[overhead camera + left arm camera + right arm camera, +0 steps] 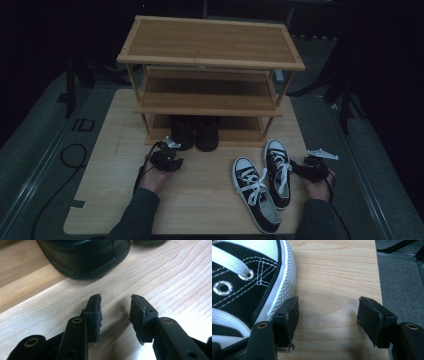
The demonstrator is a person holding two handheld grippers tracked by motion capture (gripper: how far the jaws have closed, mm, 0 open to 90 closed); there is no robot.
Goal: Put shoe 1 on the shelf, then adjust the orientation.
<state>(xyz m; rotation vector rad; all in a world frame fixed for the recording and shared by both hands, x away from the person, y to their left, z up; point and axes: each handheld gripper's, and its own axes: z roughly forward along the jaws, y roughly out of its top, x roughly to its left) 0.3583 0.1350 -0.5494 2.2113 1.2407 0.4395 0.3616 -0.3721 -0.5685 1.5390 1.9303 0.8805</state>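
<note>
- Two forearms in dark green sleeves are seen entering over the near edge of the wooden table (115,200), one toward each near corner.
- The left hand (152,177) is held palm-down, wrapped around the left gripper (170,159), which is aimed away from the person and slightly inward, toward the shoe rack.
- In the left gripper view, its jaws are seen partly apart with only bare table between them; nothing is held.
- The right hand (317,186) is rested near the right edge of the table, with the right gripper (300,167) pointed inward at the sneakers.
- In the right gripper view, its jaws are spread wide and empty; the inner pad is placed just beside the white rubber sole of the right sneaker (249,277), though contact cannot be told.
- A pair of black canvas sneakers with white laces is laid on the right half of the table: the left sneaker (255,200) angled toward the near edge, the right sneaker farther back, with their toes near each other.
- Just beyond the left gripper, a pair of black boots (195,132) is stood on the bottom shelf of the bamboo shoe rack (210,60), at the far side of the table.
</note>
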